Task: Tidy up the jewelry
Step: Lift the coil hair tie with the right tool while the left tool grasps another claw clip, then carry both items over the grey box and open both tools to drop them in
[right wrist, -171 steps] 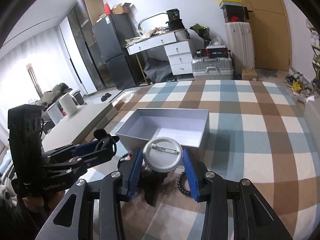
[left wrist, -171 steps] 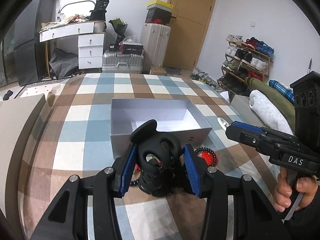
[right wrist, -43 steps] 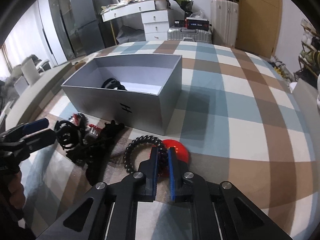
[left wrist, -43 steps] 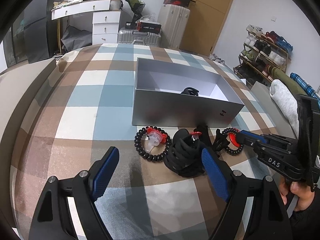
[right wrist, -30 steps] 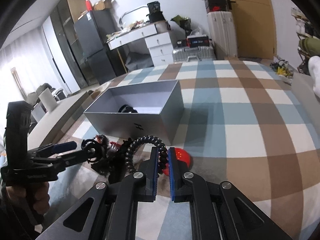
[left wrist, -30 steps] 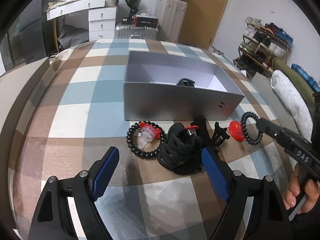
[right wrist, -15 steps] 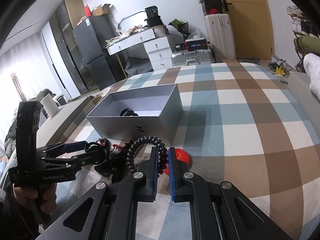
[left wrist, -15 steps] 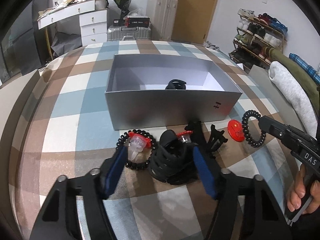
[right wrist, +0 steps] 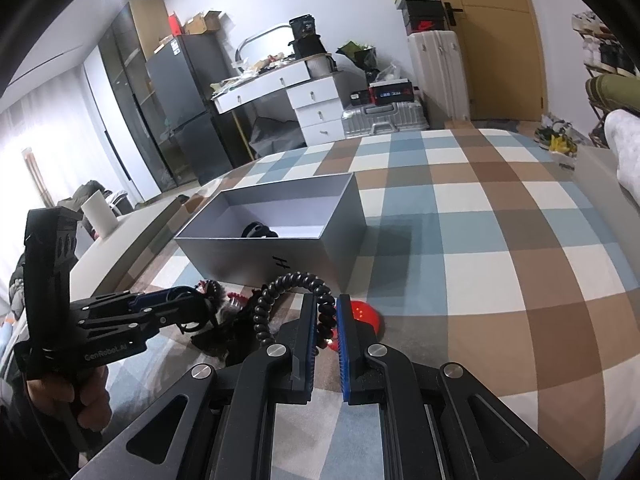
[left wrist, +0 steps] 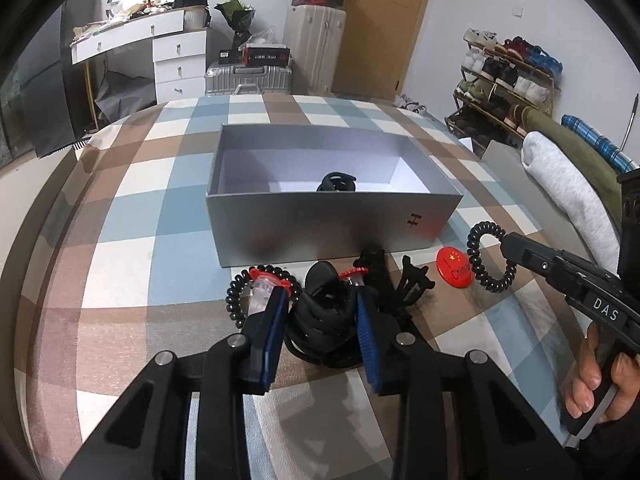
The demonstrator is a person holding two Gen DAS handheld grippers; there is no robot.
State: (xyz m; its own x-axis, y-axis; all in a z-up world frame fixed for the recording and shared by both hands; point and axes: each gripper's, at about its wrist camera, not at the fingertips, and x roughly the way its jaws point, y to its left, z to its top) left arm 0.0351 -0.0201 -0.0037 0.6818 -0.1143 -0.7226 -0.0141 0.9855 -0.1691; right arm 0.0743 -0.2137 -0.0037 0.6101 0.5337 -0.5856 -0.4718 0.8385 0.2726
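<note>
A grey open box (left wrist: 332, 224) stands on the checked cloth with one black hair clip (left wrist: 337, 181) inside; the box also shows in the right wrist view (right wrist: 280, 252). My left gripper (left wrist: 322, 312) is closed around a large black hair claw (left wrist: 324, 320) in front of the box. My right gripper (right wrist: 325, 320) is shut on a black spiral hair tie (right wrist: 292, 292), which hangs lifted above the cloth, seen in the left wrist view (left wrist: 486, 258) to the right of the box.
A red round badge (left wrist: 455, 268) lies on the cloth by the box's right corner. Another black spiral tie with a red-capped clear piece (left wrist: 256, 288) and more black clips (left wrist: 408, 280) lie in front of the box. Drawers, suitcases and a shoe rack stand behind.
My left gripper has closed from wide open onto the black hair claw. My right gripper has lifted the spiral hair tie off the red badge and holds it up.
</note>
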